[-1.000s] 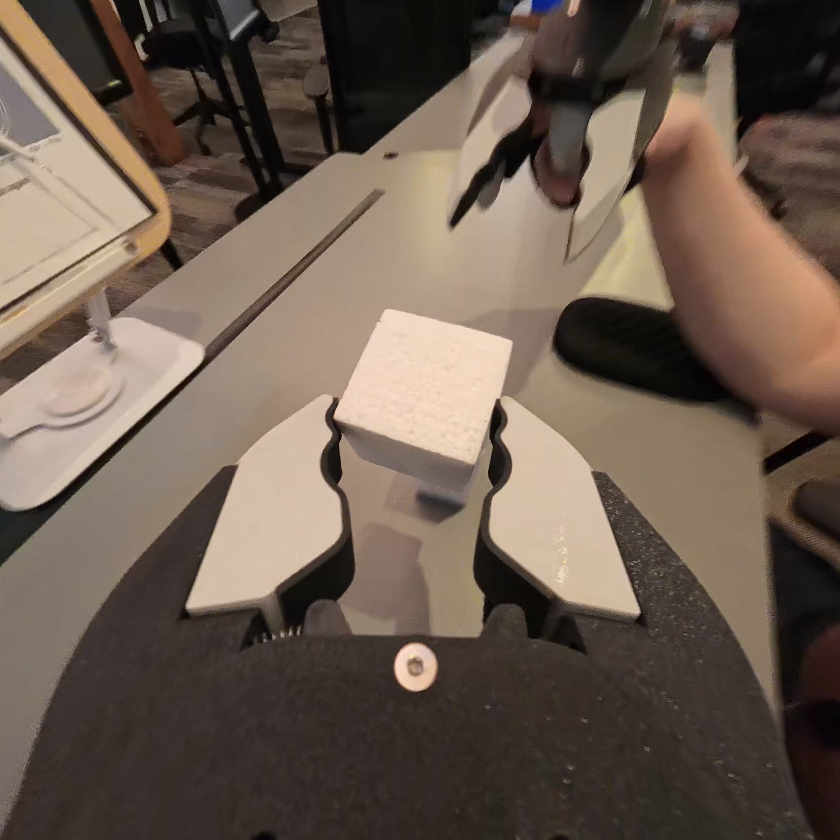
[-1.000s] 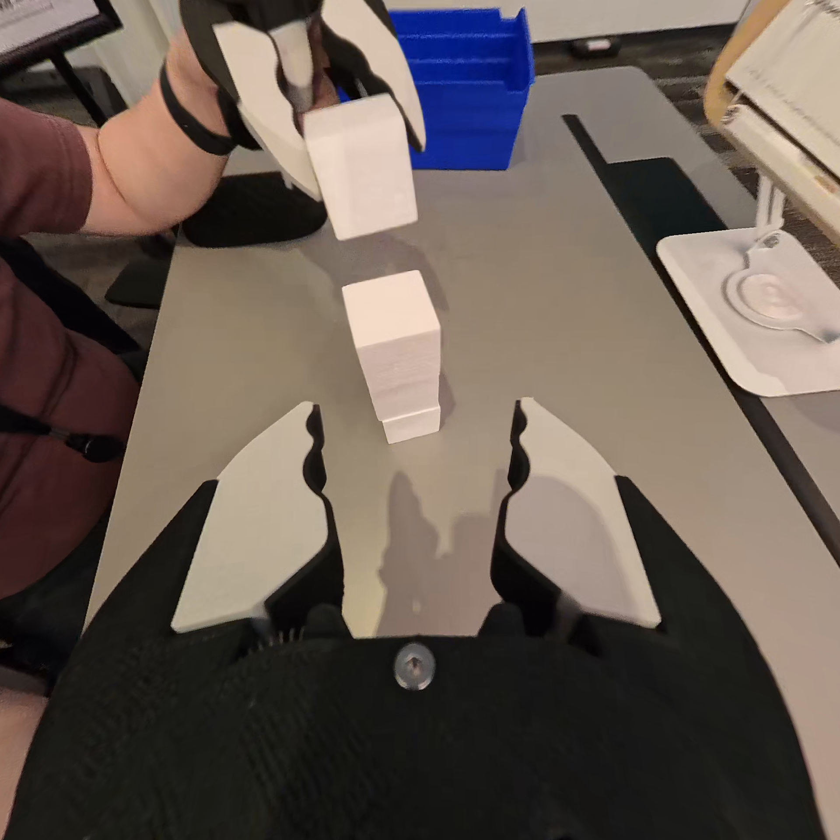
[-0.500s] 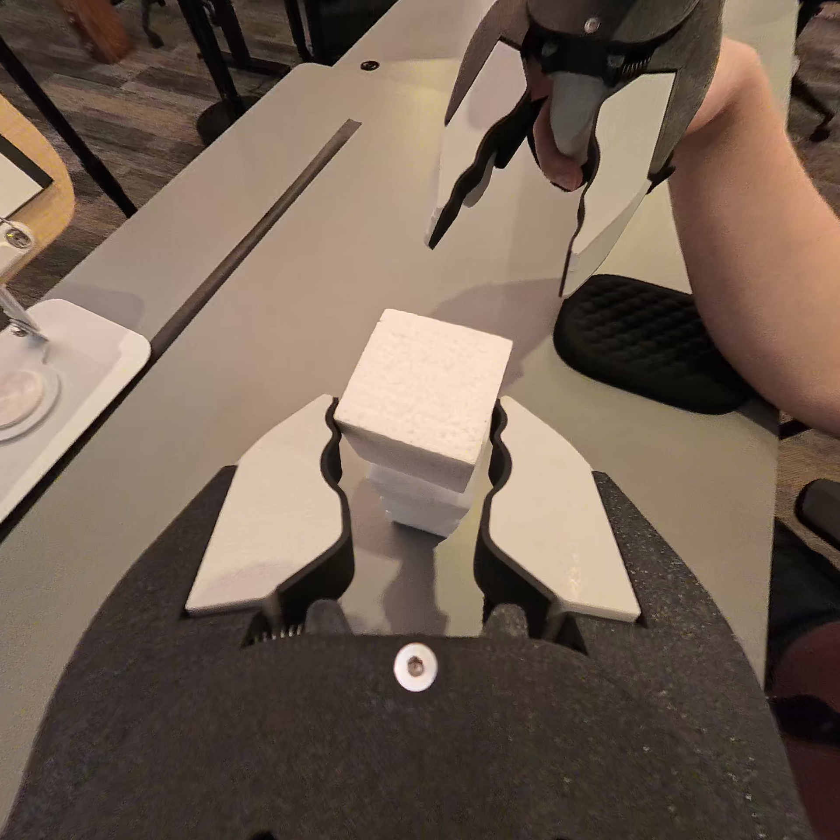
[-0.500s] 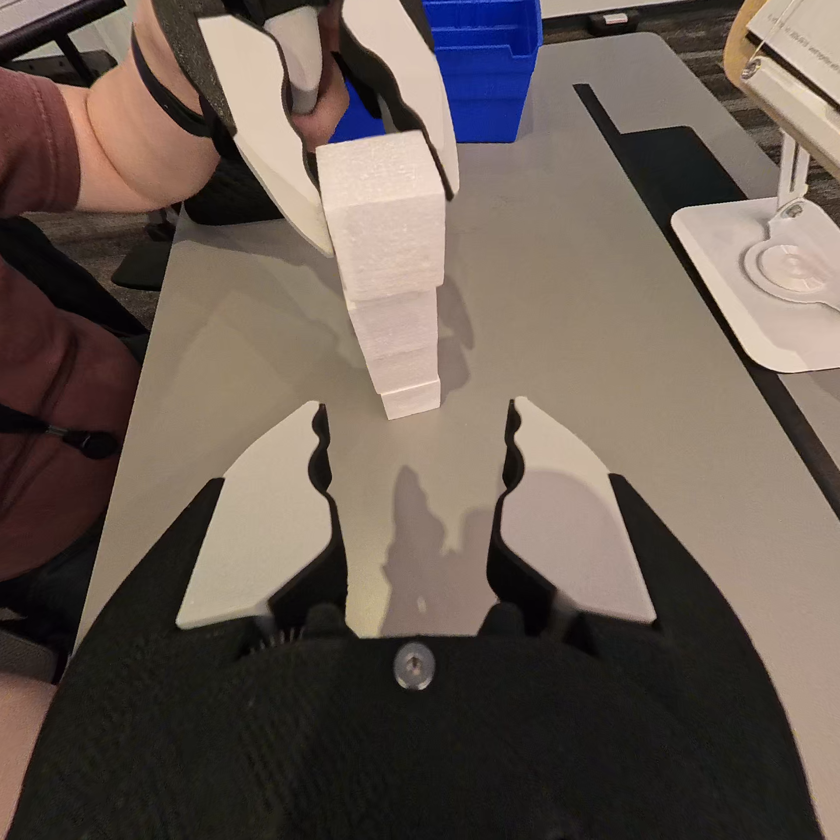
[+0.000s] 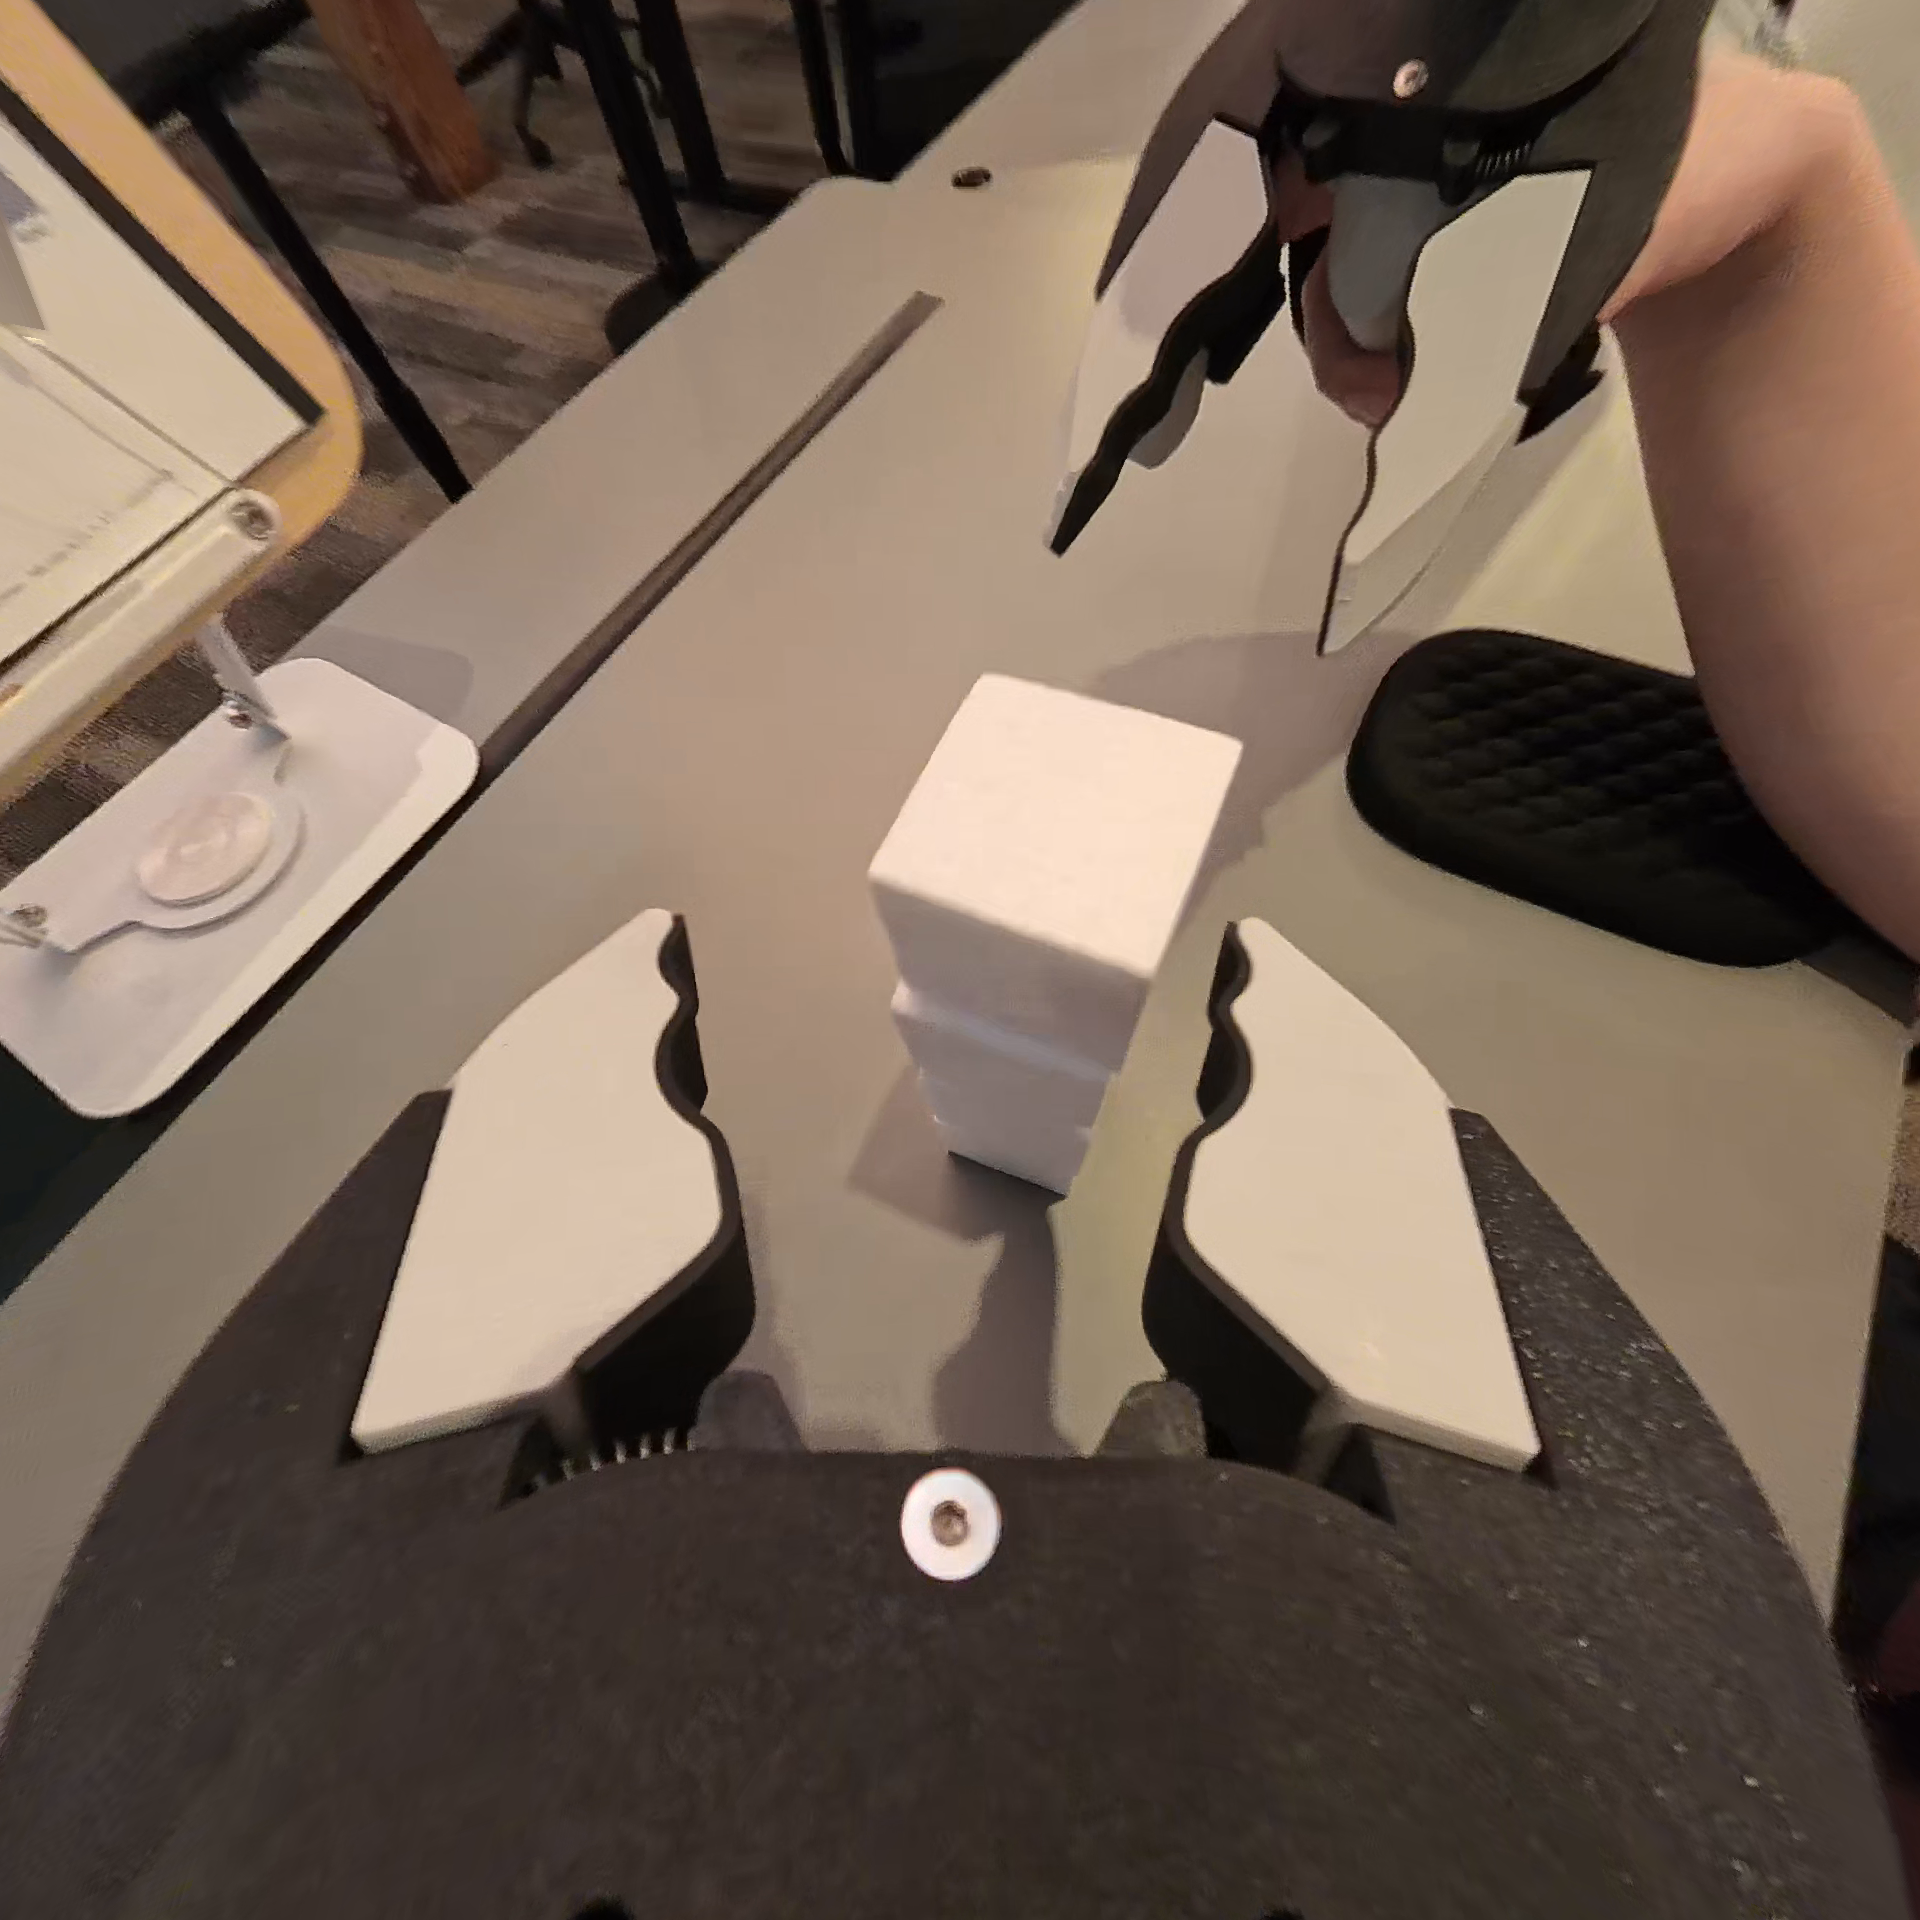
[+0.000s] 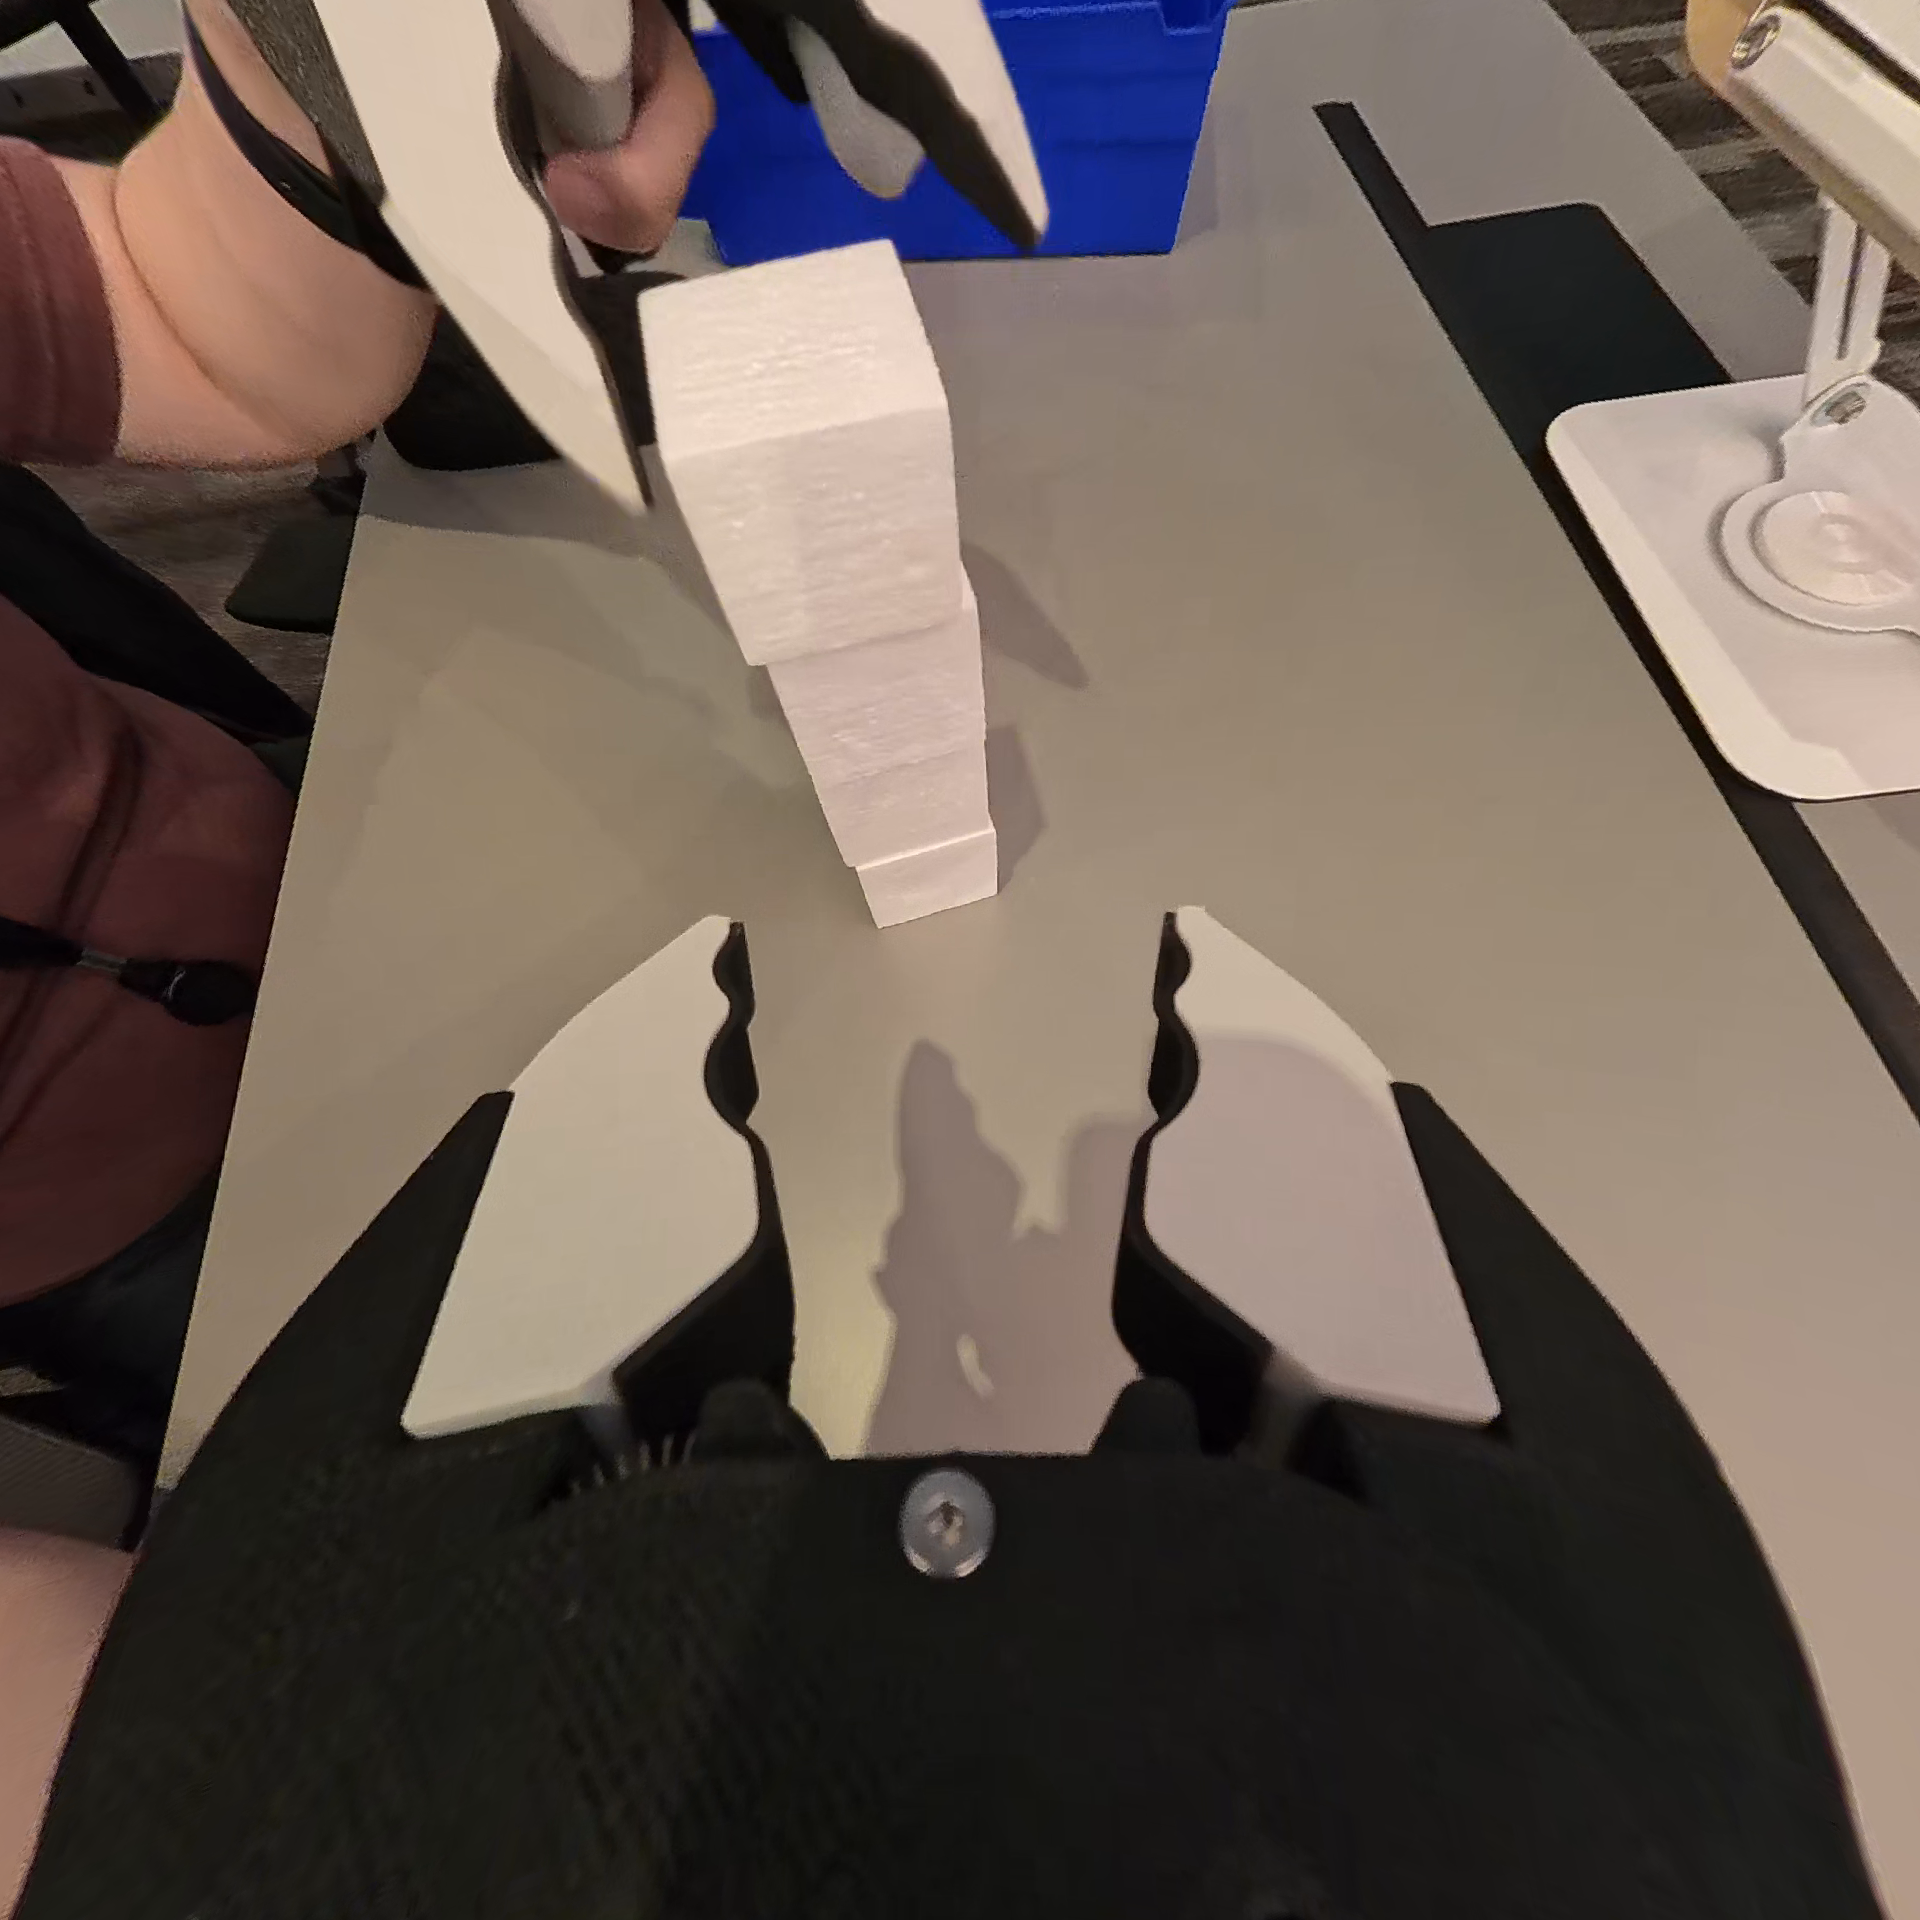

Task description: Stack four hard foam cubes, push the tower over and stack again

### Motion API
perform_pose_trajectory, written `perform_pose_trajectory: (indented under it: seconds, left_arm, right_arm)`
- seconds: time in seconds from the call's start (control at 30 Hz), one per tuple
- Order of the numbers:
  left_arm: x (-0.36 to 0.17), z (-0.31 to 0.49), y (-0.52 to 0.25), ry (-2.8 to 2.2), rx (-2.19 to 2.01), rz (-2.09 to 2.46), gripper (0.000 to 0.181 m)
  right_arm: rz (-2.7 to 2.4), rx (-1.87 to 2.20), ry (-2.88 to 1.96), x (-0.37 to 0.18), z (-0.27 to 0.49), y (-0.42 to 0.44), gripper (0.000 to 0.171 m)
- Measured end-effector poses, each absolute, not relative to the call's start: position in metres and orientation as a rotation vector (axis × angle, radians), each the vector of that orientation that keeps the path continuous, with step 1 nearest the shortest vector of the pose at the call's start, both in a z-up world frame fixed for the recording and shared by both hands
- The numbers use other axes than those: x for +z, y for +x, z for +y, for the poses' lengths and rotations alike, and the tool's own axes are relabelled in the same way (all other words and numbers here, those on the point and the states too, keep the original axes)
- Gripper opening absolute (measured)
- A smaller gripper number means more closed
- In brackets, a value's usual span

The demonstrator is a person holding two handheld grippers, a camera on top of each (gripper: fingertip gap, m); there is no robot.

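A tower of several white foam cubes (image 5: 1049, 862) stands upright on the grey table (image 5: 727, 675), its layers slightly offset. My left gripper (image 5: 951, 928) is open and empty, its fingertips on either side of the tower's upper part without touching it. In the right wrist view the tower (image 6: 831, 468) stands just beyond my right gripper (image 6: 951, 923), which is open and empty above the table. The left gripper (image 6: 831, 364) shows there from above, spread around the top cube. The right gripper (image 5: 1195, 592) shows in the left wrist view, hovering beyond the tower.
A blue bin (image 6: 1091, 156) stands at the table's far end. A white stand base (image 6: 1714, 623) sits at the right; it also shows in the left wrist view (image 5: 208, 883). A black pad (image 5: 1558, 810) lies by the person's arm (image 5: 1818, 520).
My left gripper lowered the cube it held onto the tower, opened and let it go. The right gripper stayed open and moved slightly closer to the tower.
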State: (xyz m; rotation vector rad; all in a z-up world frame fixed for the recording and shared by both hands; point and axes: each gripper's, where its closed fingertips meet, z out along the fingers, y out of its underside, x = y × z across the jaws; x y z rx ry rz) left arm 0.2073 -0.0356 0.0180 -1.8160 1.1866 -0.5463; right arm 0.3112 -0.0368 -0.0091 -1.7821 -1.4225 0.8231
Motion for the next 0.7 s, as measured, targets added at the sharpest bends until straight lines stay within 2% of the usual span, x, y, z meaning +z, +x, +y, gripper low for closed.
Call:
perform_pose_trajectory:
  seconds: [0.1,0.2,0.23,0.27,0.3,0.37,0.4,0.43,0.7]
  left_arm:
    - [0.018,-0.039,0.170,-1.804,-0.540,1.040,0.080]
    - [-0.024,-0.041,0.137,-1.889,-0.453,0.987,0.063]
    - [-0.045,-0.044,0.131,-1.938,-0.446,0.992,0.051]
    - [-0.064,-0.047,0.129,-1.983,-0.460,0.993,0.029]
    - [-0.082,-0.053,0.130,-2.021,-0.507,0.992,0.000]
    - [-0.108,-0.060,0.140,-2.080,-0.621,0.967,0.000]
    - [-0.117,-0.062,0.145,-2.102,-0.649,0.969,0.000]
    - [-0.123,-0.061,0.149,-2.115,-0.648,0.970,0.000]
    - [-0.084,-0.043,0.197,-2.002,-0.441,1.087,0.000]
  right_arm:
    - [-1.416,0.813,-1.769,-0.004,-0.041,0.323,0.074]
    - [-1.414,0.744,-1.803,-0.005,-0.043,0.348,0.062]
    - [-1.398,0.707,-1.825,-0.006,-0.041,0.359,0.057]
    - [-1.373,0.678,-1.848,-0.007,-0.040,0.369,0.053]
    - [-1.343,0.662,-1.865,-0.006,-0.039,0.378,0.050]
    - [-1.289,0.647,-1.881,-0.004,-0.040,0.395,0.031]
    - [-1.278,0.657,-1.885,-0.002,-0.043,0.402,0.012]
    - [-1.272,0.674,-1.882,-0.001,-0.048,0.408,0.001]
    - [-1.186,0.619,-1.877,0.007,-0.056,0.436,0.001]
